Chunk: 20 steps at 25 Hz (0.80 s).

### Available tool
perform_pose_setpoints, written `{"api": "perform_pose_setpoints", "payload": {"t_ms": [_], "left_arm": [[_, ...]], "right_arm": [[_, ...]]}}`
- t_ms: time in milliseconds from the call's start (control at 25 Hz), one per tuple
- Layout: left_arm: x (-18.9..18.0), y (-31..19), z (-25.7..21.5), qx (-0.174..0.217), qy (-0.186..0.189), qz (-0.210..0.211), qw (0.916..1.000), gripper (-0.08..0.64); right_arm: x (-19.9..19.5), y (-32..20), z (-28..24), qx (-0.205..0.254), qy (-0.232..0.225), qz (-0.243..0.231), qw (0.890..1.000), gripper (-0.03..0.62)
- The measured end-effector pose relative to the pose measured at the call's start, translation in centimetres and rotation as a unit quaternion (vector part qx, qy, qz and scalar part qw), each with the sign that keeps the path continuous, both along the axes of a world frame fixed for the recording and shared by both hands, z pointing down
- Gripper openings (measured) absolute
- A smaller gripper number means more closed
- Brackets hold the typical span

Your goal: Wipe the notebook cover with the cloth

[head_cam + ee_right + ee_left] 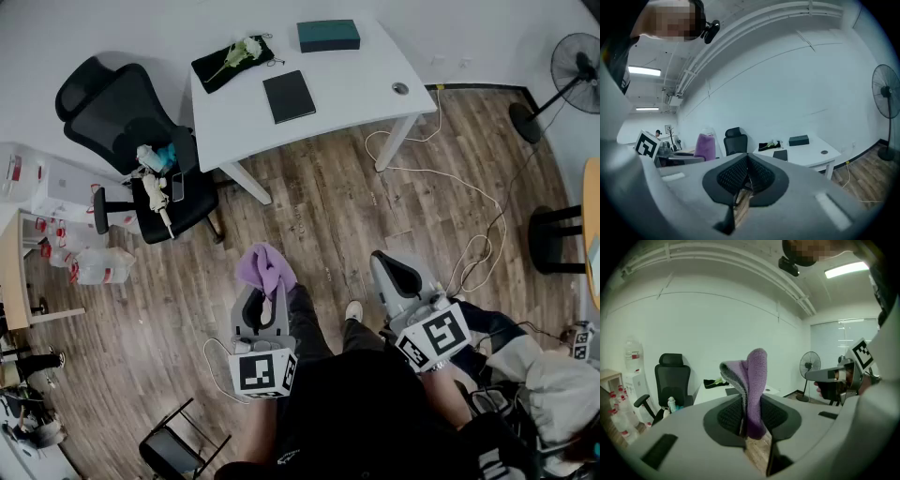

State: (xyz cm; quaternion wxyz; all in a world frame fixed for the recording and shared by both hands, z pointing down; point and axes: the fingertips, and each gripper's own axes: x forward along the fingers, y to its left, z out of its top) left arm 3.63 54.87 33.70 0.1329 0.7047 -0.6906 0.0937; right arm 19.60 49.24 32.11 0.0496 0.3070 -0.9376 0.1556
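Left gripper (pixel 751 420) was pinching the purple cloth (pixel 757 380), right gripper (pixel 745 180) was pressed together, and the head view showed the black notebook (pixel 289 96) flat on the white table (pixel 361 80), upper centre.

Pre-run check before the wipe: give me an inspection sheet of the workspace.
Surface: white table, mostly bare.
Job's things: black notebook flat on the table; purple cloth off the table, in the left gripper.
Clutter: teal box, black pouch with flowers, both on the table.
Grippers: left shut on the cloth; right gripper shut, empty.
Cables: white cable loops across the floor.
Surroundings: chair holding bottles; fan.
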Motion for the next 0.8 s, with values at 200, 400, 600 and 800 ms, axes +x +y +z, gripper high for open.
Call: {"api": "perform_pose_setpoints", "payload": {"t_ms": [200, 400, 600, 800], "left_arm": [[3.2, 5.1, -1.6, 0.016, -0.010, 0.015, 0.9997, 0.091], [2.9, 7.8, -2.4, 0.021, -0.006, 0.028, 0.9994, 0.091], [2.3, 10.5, -2.6, 0.031, 0.003, 0.034, 0.9989, 0.091], [1.3, 12.4, -1.8, 0.020, 0.013, 0.027, 0.9994, 0.091]], "right_arm": [[2.0, 5.6, -0.6, 0.010, 0.005, -0.009, 1.000, 0.005], [2.1, 8.5, -1.8, 0.017, 0.012, 0.010, 1.000, 0.005], [0.6, 11.3, -1.7, 0.016, 0.027, -0.005, 0.999, 0.005], [-1.5, 13.0, -2.3, 0.010, 0.018, -0.020, 1.000, 0.005]]}}
